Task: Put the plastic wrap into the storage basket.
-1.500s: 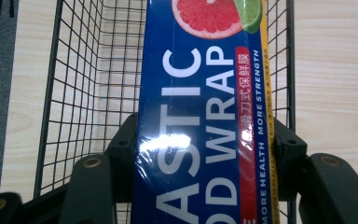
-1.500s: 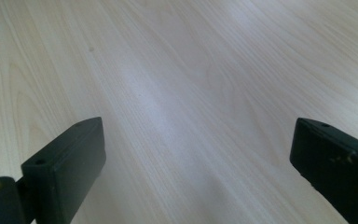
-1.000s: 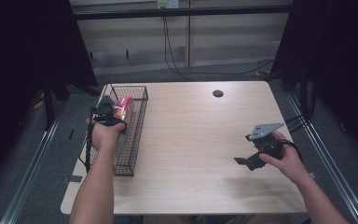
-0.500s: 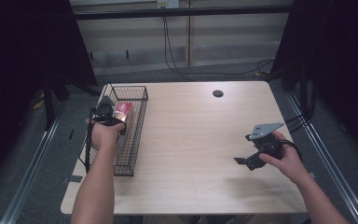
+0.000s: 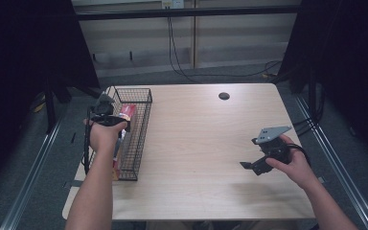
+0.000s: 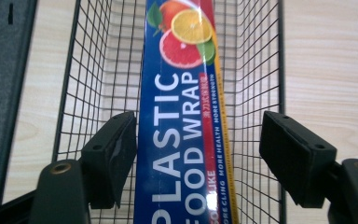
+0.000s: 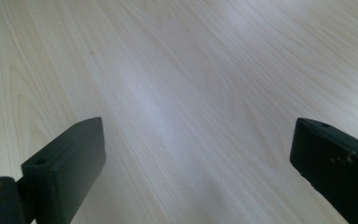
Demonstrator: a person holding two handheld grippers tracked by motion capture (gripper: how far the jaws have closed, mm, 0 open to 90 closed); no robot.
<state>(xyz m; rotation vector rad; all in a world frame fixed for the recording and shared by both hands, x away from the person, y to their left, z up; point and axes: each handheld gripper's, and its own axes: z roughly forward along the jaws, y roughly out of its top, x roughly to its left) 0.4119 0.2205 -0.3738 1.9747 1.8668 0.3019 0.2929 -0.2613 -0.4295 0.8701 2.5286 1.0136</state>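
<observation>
Blue box reading "PLASTIC FOOD WRAP", citrus picture on top, lies in wire basket at table's nine o'clock. Left gripper jaws just opening, box loose between them. Right gripper at four o'clock, jaws wide over bare table.

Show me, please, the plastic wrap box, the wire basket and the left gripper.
plastic wrap box (image 6: 182, 140), left gripper view, on its blue printed face.
wire basket (image 5: 143, 124), high view, on its right wall.
left gripper (image 6: 198, 154), left gripper view, midway between its fingertips.

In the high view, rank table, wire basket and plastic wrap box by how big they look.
1. Table, largest by far.
2. Wire basket.
3. Plastic wrap box, smallest, though the left gripper and hand cover part of it.
</observation>
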